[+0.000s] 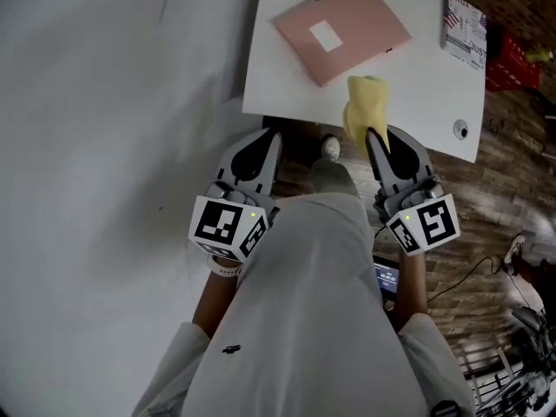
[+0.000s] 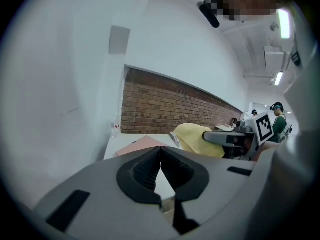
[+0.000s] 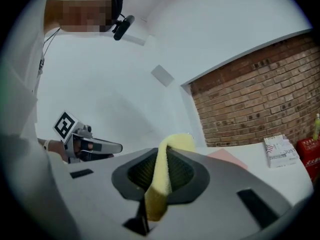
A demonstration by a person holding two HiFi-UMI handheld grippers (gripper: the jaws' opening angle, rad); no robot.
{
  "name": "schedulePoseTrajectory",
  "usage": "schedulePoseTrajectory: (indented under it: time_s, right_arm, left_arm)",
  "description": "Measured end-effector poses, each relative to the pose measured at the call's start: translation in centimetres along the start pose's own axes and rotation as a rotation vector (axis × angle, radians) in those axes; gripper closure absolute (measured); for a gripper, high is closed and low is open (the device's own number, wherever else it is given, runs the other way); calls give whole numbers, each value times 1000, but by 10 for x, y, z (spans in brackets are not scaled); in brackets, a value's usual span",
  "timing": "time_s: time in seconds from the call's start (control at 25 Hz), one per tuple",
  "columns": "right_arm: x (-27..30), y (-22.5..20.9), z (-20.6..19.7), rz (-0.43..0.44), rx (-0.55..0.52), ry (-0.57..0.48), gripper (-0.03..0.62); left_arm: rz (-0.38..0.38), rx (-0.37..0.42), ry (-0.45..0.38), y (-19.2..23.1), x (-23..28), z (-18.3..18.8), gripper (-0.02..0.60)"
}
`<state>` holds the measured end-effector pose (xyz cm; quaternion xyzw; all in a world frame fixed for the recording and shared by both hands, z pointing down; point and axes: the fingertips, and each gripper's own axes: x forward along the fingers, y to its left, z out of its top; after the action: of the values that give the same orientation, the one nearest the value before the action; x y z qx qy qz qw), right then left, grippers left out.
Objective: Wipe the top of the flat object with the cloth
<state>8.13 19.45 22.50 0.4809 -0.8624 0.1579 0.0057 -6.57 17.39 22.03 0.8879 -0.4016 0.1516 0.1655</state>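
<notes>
A flat pink folder (image 1: 340, 29) with a white label lies on the white table (image 1: 278, 76). My right gripper (image 1: 376, 137) is shut on a yellow cloth (image 1: 367, 104), which hangs over the table's near edge, just short of the folder. In the right gripper view the cloth (image 3: 162, 176) runs up between the jaws. My left gripper (image 1: 270, 137) is shut on nothing, held off the table's near left corner. In the left gripper view its jaws (image 2: 160, 151) meet, with the cloth (image 2: 196, 139) and the folder (image 2: 142, 145) beyond.
A printed box (image 1: 465, 26) stands at the table's far right, with a red object (image 1: 514, 63) beside it off the table. A round fitting (image 1: 460, 129) sits near the table's right corner. A white wall fills the left; wooden floor with cables lies to the right.
</notes>
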Motion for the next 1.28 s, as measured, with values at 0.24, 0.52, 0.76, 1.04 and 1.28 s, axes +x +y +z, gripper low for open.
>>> schedulePoseTrajectory:
  time_s: [0.24,0.52,0.76,1.04,1.28]
  right_arm:
    - [29,-26,11,69,-24,-4,548]
    - [37,-18,33,140,-53,-87,554]
    - [40,-34,27,91,30,-66,557]
    - [56,-55,28,34,53,-49,557]
    - [76,-64,18,26,20,15,557]
  left_arm:
    - [39,8,13,5,31,13,563]
    - [11,12,1,4,62,14,563]
    - [-37,45,-8,-1,84,29,563]
    - [-72,49,17,15,110,40,563]
    - [-93,39,51,34,132,35,563]
